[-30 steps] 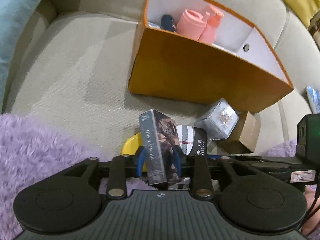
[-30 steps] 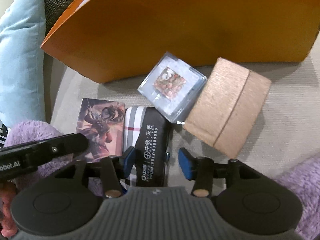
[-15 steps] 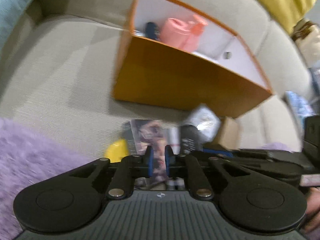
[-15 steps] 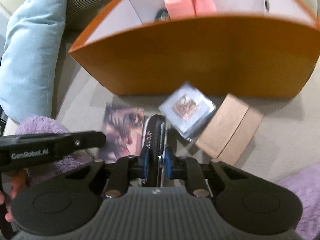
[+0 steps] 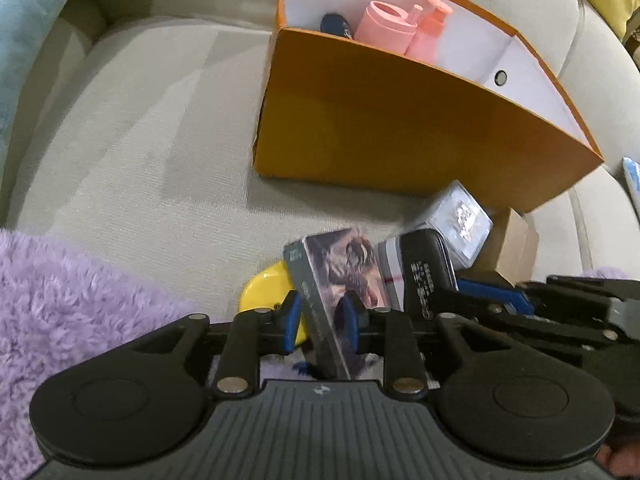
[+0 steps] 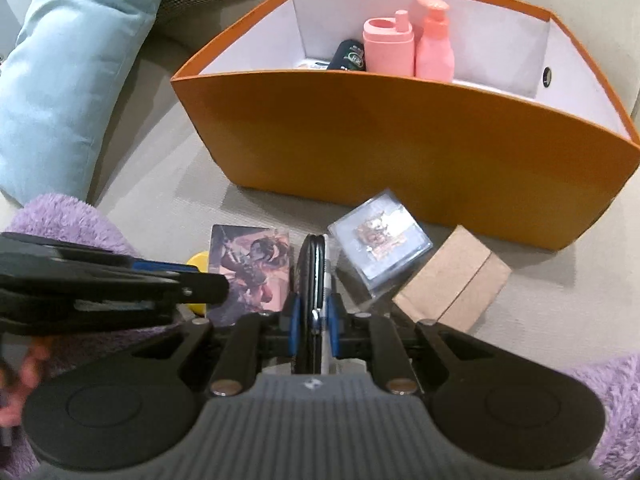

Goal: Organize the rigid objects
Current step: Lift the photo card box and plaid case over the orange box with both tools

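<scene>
Left gripper (image 5: 320, 316) clamps the card box (image 5: 340, 280), right gripper (image 6: 314, 316) clamps the black case (image 6: 314, 276); both sit just in front of the orange bin (image 6: 400, 136). Clear cube (image 6: 380, 236) and cardboard box (image 6: 452, 280) beside the case, near the bin.

An orange box (image 6: 400, 132) with white lining is holding pink bottles (image 6: 434, 46); a yellow disc (image 5: 272, 292) is showing left of the blue-padded left gripper (image 5: 320, 322).

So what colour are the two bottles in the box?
Pink bottles, clearest in the right wrist view, inside the orange box.
</scene>
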